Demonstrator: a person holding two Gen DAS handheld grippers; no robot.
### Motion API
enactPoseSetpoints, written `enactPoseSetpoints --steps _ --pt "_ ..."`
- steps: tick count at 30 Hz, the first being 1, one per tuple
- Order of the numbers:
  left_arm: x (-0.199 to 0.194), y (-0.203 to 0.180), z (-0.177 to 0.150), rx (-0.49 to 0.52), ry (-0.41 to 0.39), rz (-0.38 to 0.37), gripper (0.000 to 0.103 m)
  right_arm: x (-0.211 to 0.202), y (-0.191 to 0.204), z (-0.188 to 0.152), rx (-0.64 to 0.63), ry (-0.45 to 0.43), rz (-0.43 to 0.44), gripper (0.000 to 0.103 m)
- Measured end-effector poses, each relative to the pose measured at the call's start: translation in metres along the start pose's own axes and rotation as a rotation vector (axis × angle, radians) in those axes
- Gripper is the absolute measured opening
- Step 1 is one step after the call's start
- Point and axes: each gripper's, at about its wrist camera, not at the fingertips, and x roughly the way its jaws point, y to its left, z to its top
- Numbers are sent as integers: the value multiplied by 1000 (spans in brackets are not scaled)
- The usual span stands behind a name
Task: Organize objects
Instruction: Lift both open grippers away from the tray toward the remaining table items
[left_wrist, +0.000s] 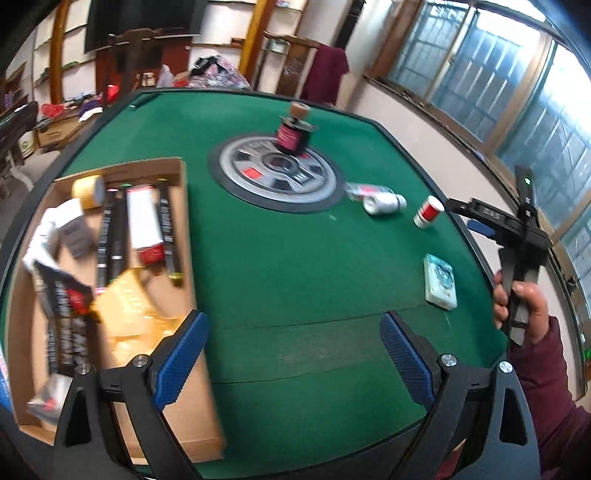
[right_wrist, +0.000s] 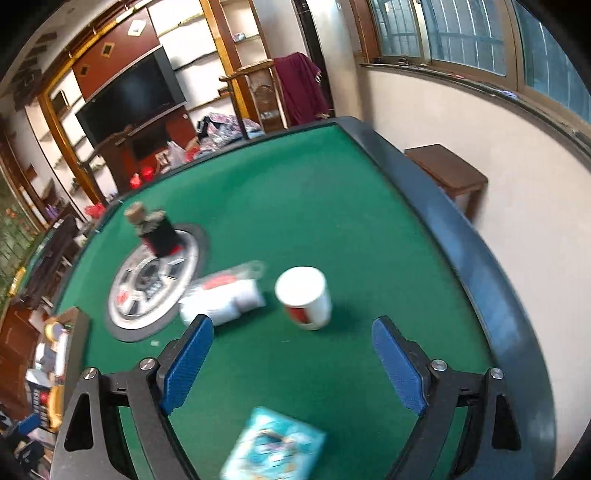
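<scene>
Though near, teal packet below fingers.

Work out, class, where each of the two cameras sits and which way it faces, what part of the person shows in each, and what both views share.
Left wrist view: sits on the left gripper, angled down across the green table; open blue fingers over the cardboard box edge; the right hand and right gripper show.
Right wrist view: sits on the right gripper, angled down; open, empty fingers; no hand visible.
Shared: red-and-white cup, teal packet, dark bottle.
</scene>
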Motion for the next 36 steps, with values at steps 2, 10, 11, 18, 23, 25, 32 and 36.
enactPoseSetpoints --steps 2,10,11,18,23,25,32,36 --pt "7 -11 1 8 19 -24 94 8 -5 0 -15 28 -24 91" --pt "34 -46 5 87 60 -36 94 13 -8 -43 -83 187 -1 91" --pt "37 -47 6 85 61 -40 94 13 -5 -51 -92 207 10 91" --pt "35 -37 6 46 56 -27 94 0 -6 -27 -31 75 76 91" --pt "36 -29 2 -10 66 -36 94 30 34 37 -57 89 121 95" --pt "35 -29 0 -8 71 -33 94 63 61 50 -108 115 24 95" --pt "25 -14 -2 -17 53 -27 94 141 100 50 -198 320 -71 88" --pt "30 4 2 -67 51 -37 94 123 101 26 -228 438 39 88"
